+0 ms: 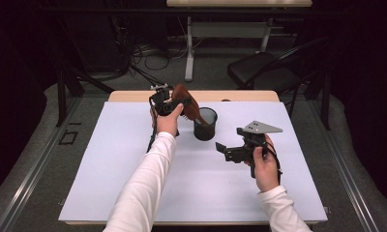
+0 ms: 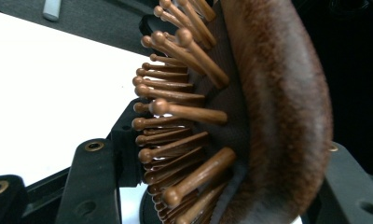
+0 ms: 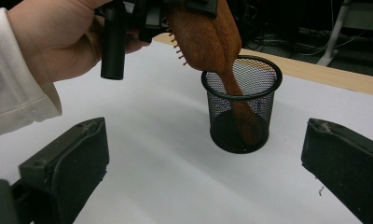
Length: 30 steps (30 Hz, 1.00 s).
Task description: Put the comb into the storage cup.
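So you've got the wooden hairbrush [image 1: 186, 102] pinched by its head in your left gripper [image 1: 168, 102], fingers [image 2: 92, 186] clamped on it with the bristle pins facing one pad and the smooth back against the other. The handle end is already down inside the black mesh cup [image 1: 205, 124], which sits on the white bench [image 1: 133, 183] just right of your left hand [image 1: 168, 121]. The brush's long axis runs on a slant: head up and leaning away from the cup toward your left hand, handle pointing down into the cup's bottom. My read is it's stiff and pretty light, so no flex to worry about, but that polished back looks slick and the pins give an uneven bite, so it could twist in the grip. The head is the only sensible place to hold while the handle goes in. The cup looks light too and might tip if the top-heavy head flops against the rim. Your right gripper [image 1: 232, 151] hangs further right of the cup, fingers [image 3: 68, 163] spread wide with nothing between them, so it's free to steady the cup.
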{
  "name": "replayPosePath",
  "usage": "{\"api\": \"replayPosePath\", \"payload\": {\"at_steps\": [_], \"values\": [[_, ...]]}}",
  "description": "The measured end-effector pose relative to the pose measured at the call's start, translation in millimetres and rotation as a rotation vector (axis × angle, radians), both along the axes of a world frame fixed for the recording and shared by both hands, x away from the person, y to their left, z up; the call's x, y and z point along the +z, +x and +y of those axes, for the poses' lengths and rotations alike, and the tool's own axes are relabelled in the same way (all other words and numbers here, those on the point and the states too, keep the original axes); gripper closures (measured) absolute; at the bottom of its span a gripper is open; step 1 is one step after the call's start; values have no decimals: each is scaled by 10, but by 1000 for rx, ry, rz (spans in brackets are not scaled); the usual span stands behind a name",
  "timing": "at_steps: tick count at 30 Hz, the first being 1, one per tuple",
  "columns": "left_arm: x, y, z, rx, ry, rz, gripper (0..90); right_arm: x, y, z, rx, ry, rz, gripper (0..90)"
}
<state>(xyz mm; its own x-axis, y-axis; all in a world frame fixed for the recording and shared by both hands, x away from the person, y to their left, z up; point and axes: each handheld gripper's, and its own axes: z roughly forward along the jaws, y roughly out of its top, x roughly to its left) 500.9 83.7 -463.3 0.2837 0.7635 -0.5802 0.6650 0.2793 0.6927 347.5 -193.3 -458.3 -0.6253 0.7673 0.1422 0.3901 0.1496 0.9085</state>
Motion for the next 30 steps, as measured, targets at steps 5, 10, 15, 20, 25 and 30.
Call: {"api": "replayPosePath", "payload": {"at_steps": [5,10,15,20,25,30], "values": [[-2,1,-1,3,-8,-1,440,-3,1,5,0,-1,0,5],[-9,1,-4,2,-9,-11,440,-4,-1,10,3,-2,1,5],[-20,-1,3,5,-23,-16,431,-6,1,7,2,-3,3,6],[-21,-1,1,7,-23,-20,406,-6,0,7,1,-4,3,7],[-20,0,2,10,-20,-26,377,-6,1,7,2,-5,2,7],[-18,0,6,21,-22,-26,351,-7,1,7,1,-8,2,11]]}}
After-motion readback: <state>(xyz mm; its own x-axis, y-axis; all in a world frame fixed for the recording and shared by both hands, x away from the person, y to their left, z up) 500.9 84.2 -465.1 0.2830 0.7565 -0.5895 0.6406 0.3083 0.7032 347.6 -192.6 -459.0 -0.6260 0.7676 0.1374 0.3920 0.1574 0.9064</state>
